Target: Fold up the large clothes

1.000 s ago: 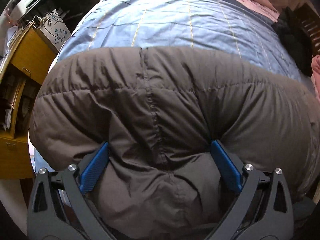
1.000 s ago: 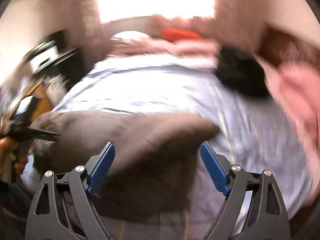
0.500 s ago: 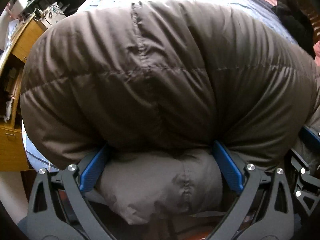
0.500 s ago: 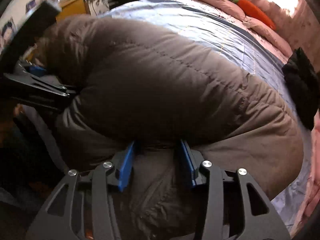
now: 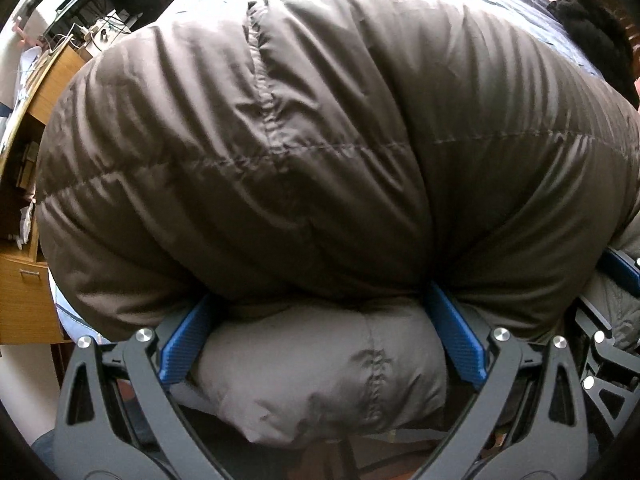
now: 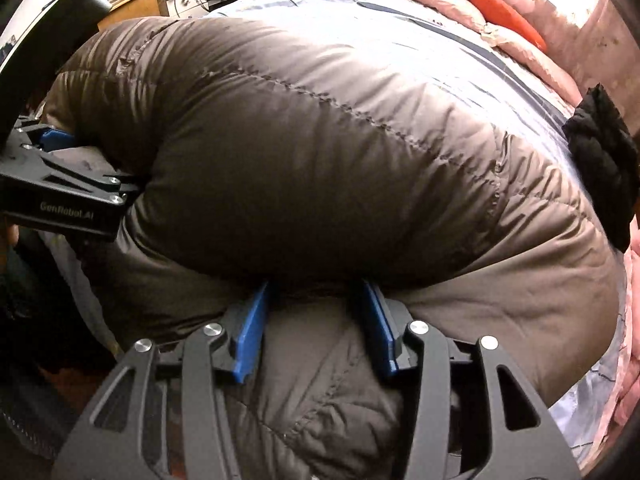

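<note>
A brown down jacket [image 5: 304,152] lies doubled over on the near end of a bed with a pale blue cover [image 6: 400,28], its upper layer now bulging over the lower one; a second ago the jacket lay flat and the fold had not been made. The left hand-held gripper [image 5: 320,320] has its blue pads [image 5: 182,350] spread wide around a thick roll of the jacket's near edge, which fills the gap between them. It has risen with the fabric since a second ago, and little has shifted in the last half second. The right hand-held gripper [image 6: 316,320] stands narrow, its blue pads [image 6: 252,336] pinching a ridge of the same jacket at the fold line; a second ago it was open wide and swinging in, blurred. From the right wrist view the left hand-held gripper's black body shows at the far left, pressed into the jacket. On the far right of the bed a black garment [image 6: 604,176] lies apart from the jacket, beside a pink quilt [image 6: 532,52] with an orange carrot-shaped cushion [image 6: 508,16] on it. A wooden cabinet [image 5: 24,292] stands to the left of the bed.
</note>
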`<state>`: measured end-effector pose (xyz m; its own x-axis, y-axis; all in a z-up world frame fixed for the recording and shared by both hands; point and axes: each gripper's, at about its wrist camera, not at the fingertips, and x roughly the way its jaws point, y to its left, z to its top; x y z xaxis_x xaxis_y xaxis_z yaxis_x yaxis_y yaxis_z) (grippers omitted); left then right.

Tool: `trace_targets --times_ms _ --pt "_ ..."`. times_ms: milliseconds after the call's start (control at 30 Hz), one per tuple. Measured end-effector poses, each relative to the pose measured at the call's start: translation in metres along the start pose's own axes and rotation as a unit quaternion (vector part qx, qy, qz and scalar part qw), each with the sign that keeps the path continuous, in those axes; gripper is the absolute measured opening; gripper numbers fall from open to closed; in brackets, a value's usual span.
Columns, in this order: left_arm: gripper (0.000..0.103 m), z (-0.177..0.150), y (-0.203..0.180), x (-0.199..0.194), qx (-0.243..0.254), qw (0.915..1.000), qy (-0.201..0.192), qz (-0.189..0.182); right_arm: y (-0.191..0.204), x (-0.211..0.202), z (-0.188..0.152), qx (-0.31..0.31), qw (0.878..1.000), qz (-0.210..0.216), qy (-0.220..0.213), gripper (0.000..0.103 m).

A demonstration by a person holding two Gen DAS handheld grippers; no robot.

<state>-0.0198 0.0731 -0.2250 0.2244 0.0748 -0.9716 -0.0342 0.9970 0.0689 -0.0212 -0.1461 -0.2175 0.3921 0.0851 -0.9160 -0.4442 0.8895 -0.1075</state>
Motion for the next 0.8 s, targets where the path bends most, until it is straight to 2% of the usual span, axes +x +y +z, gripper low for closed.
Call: trace_targets --times_ms 300,367,433,467,500,533,567,600,633,667,733,767,800 --pt "0.101 0.003 -0.011 0.002 0.002 0.9999 0.001 0.010 0.002 0.008 0.002 -0.001 1.000 -0.006 0.006 0.051" --pt "0.095 0.004 -0.014 -0.019 0.000 0.9996 -0.027 -0.001 -0.012 -0.005 0.007 0.016 0.999 0.043 0.010 0.051" --pt "0.093 0.002 -0.022 -0.044 0.017 0.9967 -0.075 -0.024 -0.044 -0.029 0.012 0.092 0.991 0.102 -0.006 0.053" --pt "0.093 -0.002 -0.030 -0.064 0.037 0.9915 -0.118 -0.039 -0.073 -0.052 0.015 0.144 0.982 0.113 -0.041 0.061" --pt "0.093 -0.007 -0.039 -0.079 0.058 0.9856 -0.150 -0.051 -0.089 -0.064 0.015 0.168 0.979 0.105 -0.057 0.068" --pt "0.093 -0.014 -0.056 -0.095 0.095 0.9758 -0.186 -0.065 -0.114 -0.082 0.016 0.205 0.973 0.075 -0.077 0.068" --pt "0.093 -0.019 -0.068 -0.103 0.122 0.9691 -0.203 -0.069 -0.130 -0.091 0.016 0.225 0.970 0.053 -0.079 0.068" --pt "0.093 -0.028 -0.088 -0.110 0.164 0.9585 -0.222 -0.071 -0.145 -0.097 0.018 0.237 0.968 0.031 -0.070 0.068" --pt "0.093 -0.034 -0.102 -0.114 0.194 0.9510 -0.231 -0.069 -0.161 -0.098 0.022 0.243 0.969 0.010 -0.046 0.068" --pt "0.093 -0.045 -0.127 -0.115 0.239 0.9394 -0.239 -0.057 -0.176 -0.095 0.026 0.246 0.969 -0.005 -0.023 0.068" --pt "0.093 -0.061 -0.162 -0.113 0.298 0.9215 -0.247 -0.030 -0.201 -0.082 0.031 0.256 0.967 -0.003 0.003 0.068" --pt "0.093 -0.071 -0.183 -0.110 0.329 0.9098 -0.253 -0.018 -0.213 -0.072 0.032 0.264 0.964 0.007 0.016 0.068" --pt "0.093 -0.077 -0.196 -0.106 0.348 0.9024 -0.254 -0.010 -0.225 -0.058 0.031 0.277 0.960 0.008 0.032 0.068"
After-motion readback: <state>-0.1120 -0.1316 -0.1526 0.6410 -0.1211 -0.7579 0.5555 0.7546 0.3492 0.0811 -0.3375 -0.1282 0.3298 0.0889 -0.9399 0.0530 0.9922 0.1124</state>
